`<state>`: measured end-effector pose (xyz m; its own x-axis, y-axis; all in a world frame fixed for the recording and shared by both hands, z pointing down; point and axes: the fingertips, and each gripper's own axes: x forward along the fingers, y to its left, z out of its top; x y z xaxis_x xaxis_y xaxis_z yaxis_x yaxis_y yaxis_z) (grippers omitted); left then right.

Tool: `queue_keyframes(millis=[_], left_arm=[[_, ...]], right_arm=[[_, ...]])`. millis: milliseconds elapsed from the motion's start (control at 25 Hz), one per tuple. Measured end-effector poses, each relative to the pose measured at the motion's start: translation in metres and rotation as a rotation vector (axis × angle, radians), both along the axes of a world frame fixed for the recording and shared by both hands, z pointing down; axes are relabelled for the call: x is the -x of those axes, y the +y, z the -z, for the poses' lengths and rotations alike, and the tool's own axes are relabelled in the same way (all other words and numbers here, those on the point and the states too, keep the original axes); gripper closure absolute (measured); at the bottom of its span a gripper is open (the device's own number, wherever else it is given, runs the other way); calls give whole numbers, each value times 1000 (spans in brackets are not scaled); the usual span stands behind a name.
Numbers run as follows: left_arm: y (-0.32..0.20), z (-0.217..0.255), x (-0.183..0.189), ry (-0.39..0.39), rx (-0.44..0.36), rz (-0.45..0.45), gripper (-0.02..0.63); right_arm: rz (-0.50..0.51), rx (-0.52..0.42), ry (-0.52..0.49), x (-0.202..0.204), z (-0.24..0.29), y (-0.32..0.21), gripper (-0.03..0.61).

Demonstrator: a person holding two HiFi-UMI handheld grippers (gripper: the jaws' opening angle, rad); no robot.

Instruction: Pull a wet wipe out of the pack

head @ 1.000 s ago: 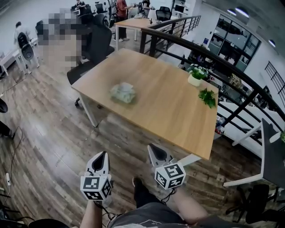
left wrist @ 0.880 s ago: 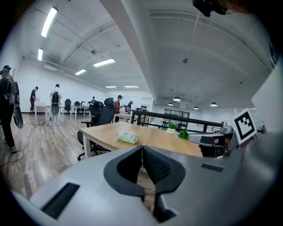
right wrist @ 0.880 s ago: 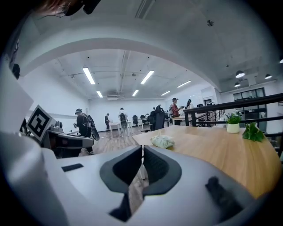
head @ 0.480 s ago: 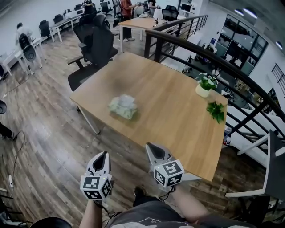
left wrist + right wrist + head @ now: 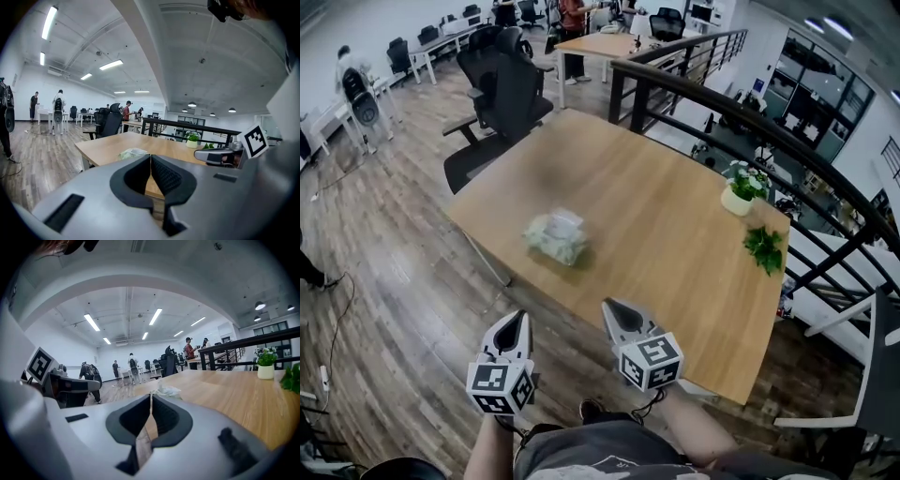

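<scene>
Head view: wet wipe pack [image 5: 555,236] sits on counter [image 5: 675,234], well apart from left gripper [image 5: 517,320] & right gripper [image 5: 615,308]. Both clenched, nothing between jaws, prob. since pack is out of reach.

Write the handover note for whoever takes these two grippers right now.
Left gripper: jaws together, empty, held on the near side of the table.
Right gripper: jaws together, empty, beside the left one, about at the table's near edge.
Wet wipe pack: lying on the table, well ahead of both grippers, a white bit showing on top.
Done: nothing on the pack yet.
Left: reach the pack, probably steady it with one gripper, pinch the wipe with the other, pull it out.
</scene>
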<state>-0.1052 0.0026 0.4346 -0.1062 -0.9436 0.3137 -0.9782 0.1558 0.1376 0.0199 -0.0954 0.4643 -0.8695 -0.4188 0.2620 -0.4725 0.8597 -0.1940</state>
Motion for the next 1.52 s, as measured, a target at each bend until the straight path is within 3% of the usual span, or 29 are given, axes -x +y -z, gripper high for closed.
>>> queue_keyframes(millis=[440,760,1360,1520], left_arm=[[-20,-3,16,-28,7,13,598],[-63,-13,39,16,-5,-26,598],[-181,-44,89,1,94,-241,594],[-207,-60,93,-20,137,-321,542]], right_arm=[[41,11,-8,22,-8,-12,551],[12,-18,21,39,-6,-43,551],[-132,4,85,89,-16,-125,551],[-170,16,104,102,-22,-143,552]])
